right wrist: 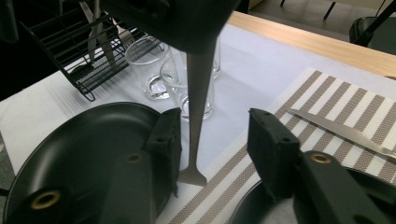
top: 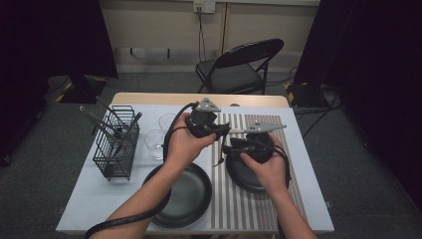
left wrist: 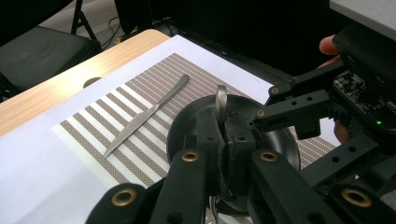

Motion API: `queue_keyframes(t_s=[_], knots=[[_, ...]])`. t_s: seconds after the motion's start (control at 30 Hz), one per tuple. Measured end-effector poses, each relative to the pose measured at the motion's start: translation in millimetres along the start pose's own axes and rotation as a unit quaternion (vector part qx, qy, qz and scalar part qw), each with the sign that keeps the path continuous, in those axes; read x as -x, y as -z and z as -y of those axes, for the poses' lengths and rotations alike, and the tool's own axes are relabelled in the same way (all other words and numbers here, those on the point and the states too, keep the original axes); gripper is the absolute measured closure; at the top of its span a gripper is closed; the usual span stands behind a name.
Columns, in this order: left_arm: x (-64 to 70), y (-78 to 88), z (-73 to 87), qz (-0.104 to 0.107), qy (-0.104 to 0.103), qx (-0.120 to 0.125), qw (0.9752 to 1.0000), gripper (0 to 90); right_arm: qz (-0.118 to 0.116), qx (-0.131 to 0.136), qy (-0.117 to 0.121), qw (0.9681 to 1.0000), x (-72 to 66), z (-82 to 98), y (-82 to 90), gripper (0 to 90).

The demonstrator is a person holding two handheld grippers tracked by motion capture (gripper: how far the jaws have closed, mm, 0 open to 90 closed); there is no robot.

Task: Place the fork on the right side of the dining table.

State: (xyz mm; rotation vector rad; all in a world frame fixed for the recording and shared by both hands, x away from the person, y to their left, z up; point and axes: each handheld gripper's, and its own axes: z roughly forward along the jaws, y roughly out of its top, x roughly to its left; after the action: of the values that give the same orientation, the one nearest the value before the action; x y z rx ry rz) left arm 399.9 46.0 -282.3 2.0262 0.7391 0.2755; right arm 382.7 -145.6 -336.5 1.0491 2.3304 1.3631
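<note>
Nearest to us on the table lies a large black plate, bare, and just right of it a second black plate on the striped placemat, also bare as far as we can see.

Above the right-hand plate our two hands meet. Our left gripper is clenched on a metal utensil, whose handle hangs straight down below it, its flared end close above the mat's edge between the two plates; whether fork or spoon we cannot tell. Our right gripper stands with its jaws either side of that handle, not pressing it: one pad sits just beside the handle, the other well apart.

Farther out on the mat lies a table knife, flat and slanted. To the left stand clear glasses, empty. Beside them a black wire caddy holds several pieces of cutlery, leaning at angles.
</note>
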Motion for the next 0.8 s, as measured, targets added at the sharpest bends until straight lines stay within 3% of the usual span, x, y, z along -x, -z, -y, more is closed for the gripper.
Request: queue_keyframes(t_s=[0.4,0.63,0.8], knots=[[4.2,-3.6,1.1,-0.004,0.003,0.007,1.0,86.9,-0.003,0.006,-0.002,1.0,-8.6,-9.7,-2.7,69.5],[5.2,-2.8,1.4,-0.007,0.009,0.01,0.9999,86.9,0.01,0.003,0.001,0.9999,-8.5,-10.9,-3.0,80.2],[6.3,-1.6,0.6,-0.01,0.009,0.012,0.9998,86.8,0.004,0.007,-0.003,1.0,-6.9,-11.3,-2.5,81.3]])
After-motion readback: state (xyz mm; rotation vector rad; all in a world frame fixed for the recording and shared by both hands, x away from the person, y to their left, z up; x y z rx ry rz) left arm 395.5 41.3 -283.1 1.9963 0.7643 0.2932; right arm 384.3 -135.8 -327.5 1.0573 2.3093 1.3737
